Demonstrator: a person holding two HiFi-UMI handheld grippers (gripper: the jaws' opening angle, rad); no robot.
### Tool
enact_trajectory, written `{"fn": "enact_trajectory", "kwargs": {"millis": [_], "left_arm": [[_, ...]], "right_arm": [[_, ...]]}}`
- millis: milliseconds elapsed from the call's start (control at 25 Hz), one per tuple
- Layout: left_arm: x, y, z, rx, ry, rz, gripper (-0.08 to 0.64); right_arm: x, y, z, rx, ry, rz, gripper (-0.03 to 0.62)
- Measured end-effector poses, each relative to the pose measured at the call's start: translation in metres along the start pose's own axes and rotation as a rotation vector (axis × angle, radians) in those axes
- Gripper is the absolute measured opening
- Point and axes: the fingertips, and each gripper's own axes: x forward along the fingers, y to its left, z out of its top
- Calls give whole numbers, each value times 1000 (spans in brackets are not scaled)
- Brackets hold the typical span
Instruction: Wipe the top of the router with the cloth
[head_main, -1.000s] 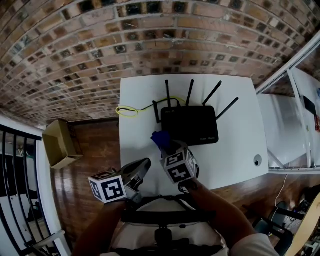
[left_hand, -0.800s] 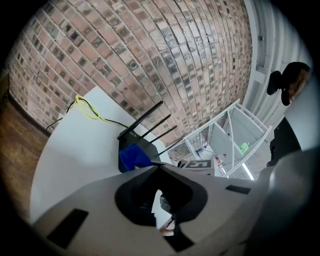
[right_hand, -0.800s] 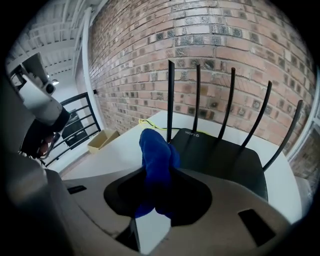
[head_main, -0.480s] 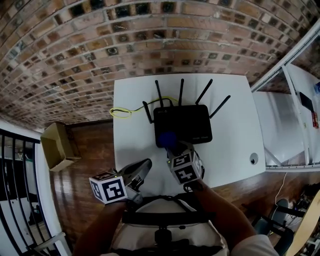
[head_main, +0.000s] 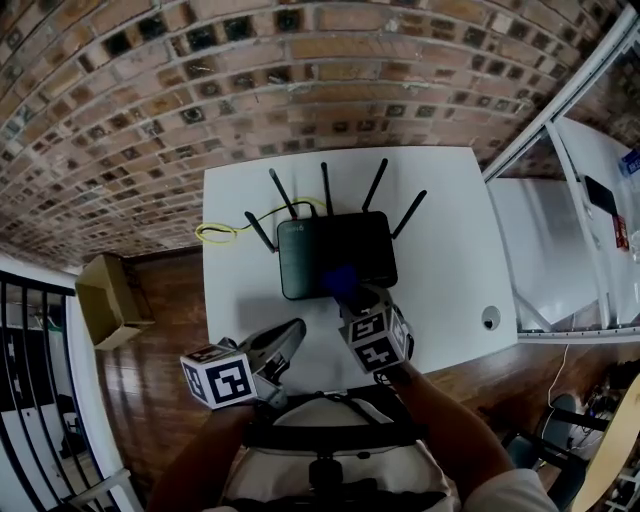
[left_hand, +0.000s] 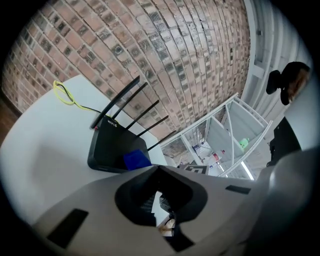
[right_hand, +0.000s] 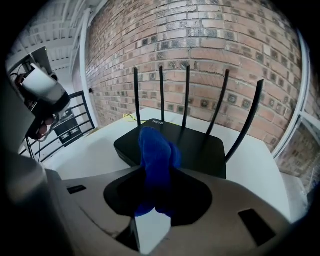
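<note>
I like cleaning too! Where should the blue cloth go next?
Probably push it forward across the router toward the antennas. The right gripper grips the cloth at the router's near edge, so most of the black top lies ahead.

The router (head_main: 335, 250) sits mid-frame on the counter (head_main: 450, 250). The cloth (head_main: 343, 280) is over its lower edge (a cable (head_main: 215, 233) trails off left).

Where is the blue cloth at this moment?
In the head view, the cloth is clamped in the right gripper, at the near edge of the router.
</note>
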Motion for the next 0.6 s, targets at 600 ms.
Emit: {"fn": "enact_trajectory", "kwargs": {"millis": [600], "left_arm": [[67, -36, -23, -12, 13, 13, 3]], "right_arm": [[-23, -68, -32, -8, -39, 30, 135]]}}
